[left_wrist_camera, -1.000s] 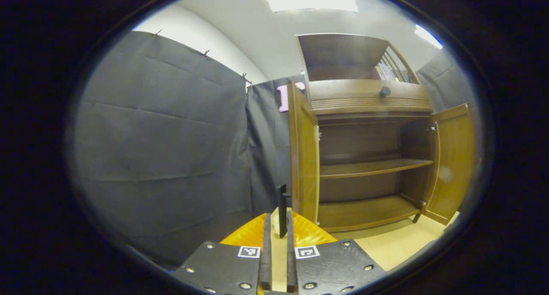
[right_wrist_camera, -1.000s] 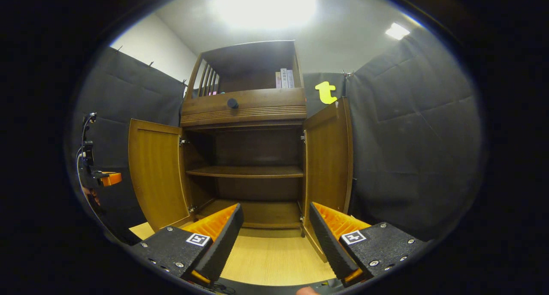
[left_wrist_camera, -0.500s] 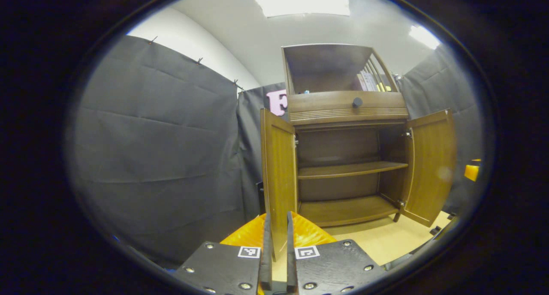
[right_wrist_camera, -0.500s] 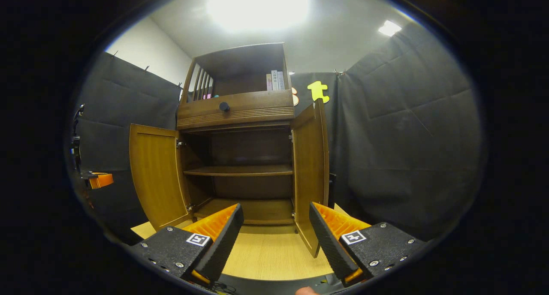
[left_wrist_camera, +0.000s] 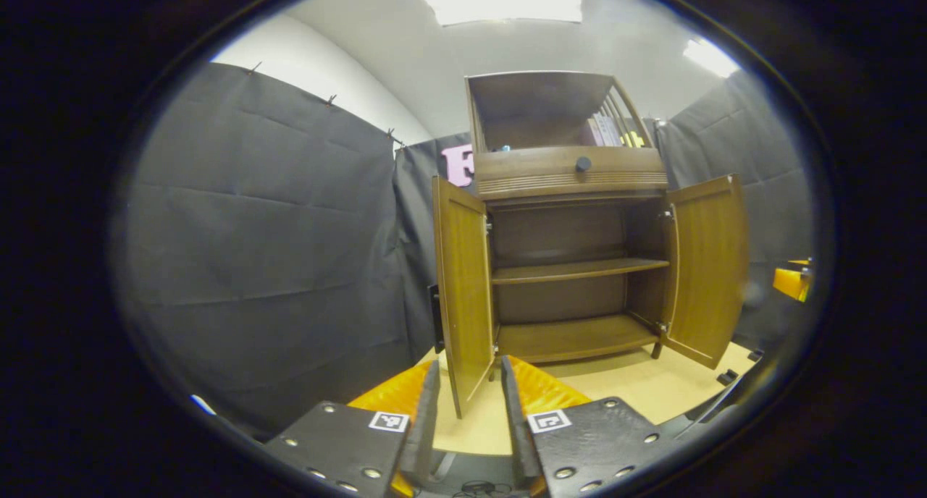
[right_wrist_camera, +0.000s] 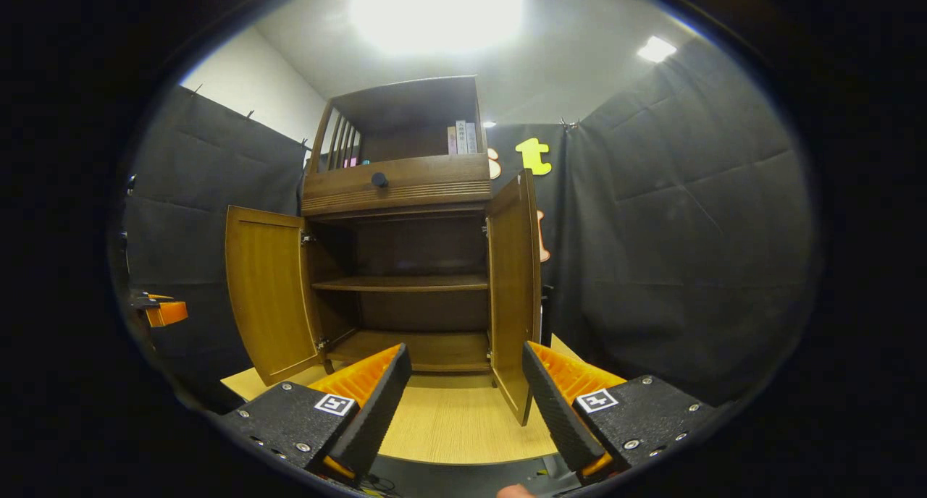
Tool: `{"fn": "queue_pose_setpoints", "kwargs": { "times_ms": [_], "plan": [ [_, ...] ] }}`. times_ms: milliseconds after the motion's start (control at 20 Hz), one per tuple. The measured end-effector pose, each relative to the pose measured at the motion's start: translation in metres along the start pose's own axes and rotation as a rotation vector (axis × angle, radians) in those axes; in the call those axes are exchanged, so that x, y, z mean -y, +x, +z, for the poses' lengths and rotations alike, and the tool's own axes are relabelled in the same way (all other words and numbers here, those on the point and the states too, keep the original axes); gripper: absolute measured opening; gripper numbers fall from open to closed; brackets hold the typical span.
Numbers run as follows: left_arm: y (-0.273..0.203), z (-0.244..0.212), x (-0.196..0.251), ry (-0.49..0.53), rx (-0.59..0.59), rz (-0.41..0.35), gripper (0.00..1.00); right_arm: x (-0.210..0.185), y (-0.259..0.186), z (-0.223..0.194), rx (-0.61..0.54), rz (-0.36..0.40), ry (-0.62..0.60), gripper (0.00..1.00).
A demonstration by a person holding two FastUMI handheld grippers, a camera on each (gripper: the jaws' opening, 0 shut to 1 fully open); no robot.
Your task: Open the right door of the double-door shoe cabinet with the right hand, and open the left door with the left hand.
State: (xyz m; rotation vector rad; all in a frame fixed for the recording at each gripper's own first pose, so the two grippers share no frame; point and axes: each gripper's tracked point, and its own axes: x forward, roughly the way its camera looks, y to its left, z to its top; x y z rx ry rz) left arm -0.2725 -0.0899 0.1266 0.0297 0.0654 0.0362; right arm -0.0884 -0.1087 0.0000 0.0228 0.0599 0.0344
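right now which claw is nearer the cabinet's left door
Left. The left claw sits just before the left door, its lower edge showing between the open fingers. The right claw is by the right door, across the cabinet.

Black cloth wall (left_wrist_camera: pixel 275 230) hangs ahead and left of the left claw, pinned along its top edge to a white wall (left_wrist_camera: pixel 319 71). Ceiling light panel (left_wrist_camera: pixel 503 2) glows overhead, a second light (right_wrist_camera: pixel 655 48) up right of the right claw. Books (right_wrist_camera: pixel 461 136) stand upright in the top hutch. Pale wood floor (right_wrist_camera: pixel 449 425) lies just ahead between the fingers.
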Motion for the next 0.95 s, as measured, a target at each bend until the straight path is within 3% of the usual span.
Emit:
{"fn": "queue_pose_setpoints", "kwargs": {
  "times_ms": [250,500,950],
  "plan": [
    [-0.022,0.006,-0.007,-0.007,0.028,0.040,0.99,-0.001,-0.007,-0.001,0.001,-0.001,0.005,0.95],
    [-0.032,0.010,-0.015,-0.006,0.037,0.083,0.99,0.001,-0.011,0.001,0.005,-0.005,0.013,0.93],
    [-0.034,0.017,-0.012,0.003,0.046,0.086,0.99,0.000,-0.008,0.005,0.010,0.007,0.016,0.95]
  ]
}}
